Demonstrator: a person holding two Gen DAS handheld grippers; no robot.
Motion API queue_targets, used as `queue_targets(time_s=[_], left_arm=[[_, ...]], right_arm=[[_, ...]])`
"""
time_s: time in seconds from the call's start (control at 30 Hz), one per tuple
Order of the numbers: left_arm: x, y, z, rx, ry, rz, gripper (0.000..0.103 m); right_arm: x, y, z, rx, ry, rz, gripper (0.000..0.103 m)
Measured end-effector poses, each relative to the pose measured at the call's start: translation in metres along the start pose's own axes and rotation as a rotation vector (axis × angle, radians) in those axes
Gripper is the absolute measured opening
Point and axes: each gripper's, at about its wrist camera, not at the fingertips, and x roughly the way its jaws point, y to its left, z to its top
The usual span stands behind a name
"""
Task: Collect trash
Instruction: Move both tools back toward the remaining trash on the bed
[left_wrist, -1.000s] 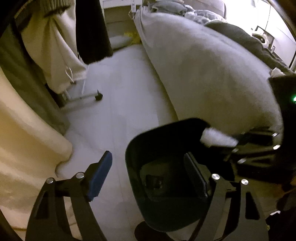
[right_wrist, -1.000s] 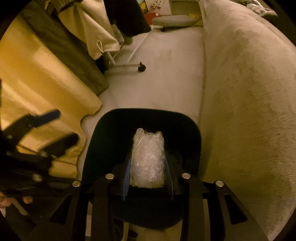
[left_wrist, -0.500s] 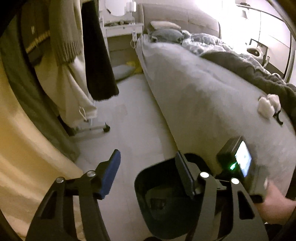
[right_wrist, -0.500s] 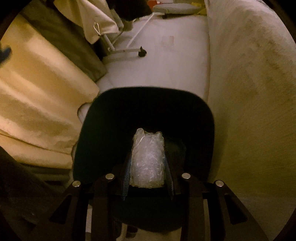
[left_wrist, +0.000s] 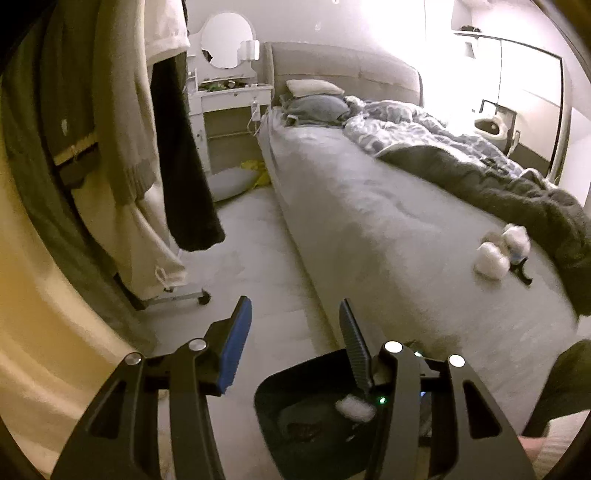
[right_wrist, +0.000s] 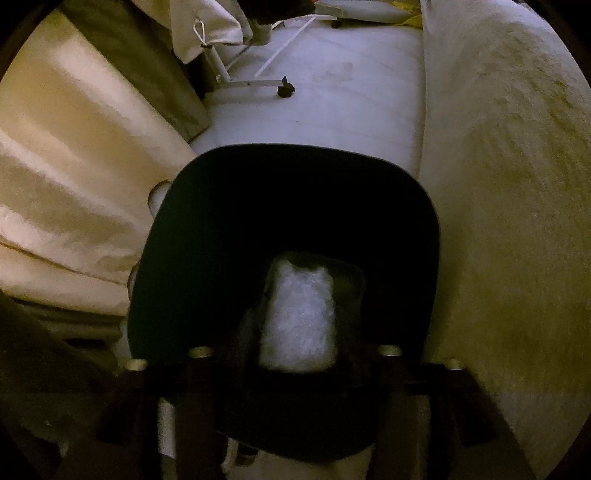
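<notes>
Readable text: none that I can make out in either wrist view.
Labels, brands, numbers, signs: none legible to me.

1. The black bin (right_wrist: 284, 206) stands on the floor just beside the bed (left_wrist: 388, 229), with its mouth open upward.
2. A crumpled wad of clear plastic wrap (right_wrist: 299, 325) is above the bin's mouth.
3. Two more white wads (left_wrist: 498, 251) lie on the bed, near its dark blanket.
</notes>
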Motion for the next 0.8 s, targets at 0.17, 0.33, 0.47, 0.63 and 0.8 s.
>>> queue_targets(time_s=[0.17, 0.33, 0.47, 0.63, 0.8], left_arm=[[-0.008, -0.009, 0.015, -0.011, -0.031, -0.03, 0.054], [-0.016, -0.021, 0.03, -0.003, -0.062, -0.03, 0.062], [-0.021, -0.032, 0.038, 0.01, -0.098, -0.02, 0.07], [-0.024, -0.047, 0.048, 0.016, -0.128, -0.042, 0.081], [-0.022, -0.067, 0.053, 0.036, -0.147, -0.078, 0.086]], right_arm=[[-0.014, 0.003, -0.004, -0.016, -0.038, 0.012, 0.071], [-0.036, 0.003, -0.005, -0.034, -0.089, 0.011, 0.078], [-0.058, 0.0, -0.005, -0.038, -0.141, 0.029, 0.082], [-0.094, -0.009, -0.008, -0.043, -0.245, 0.077, 0.088], [-0.127, -0.017, -0.013, -0.073, -0.333, 0.053, 0.09]])
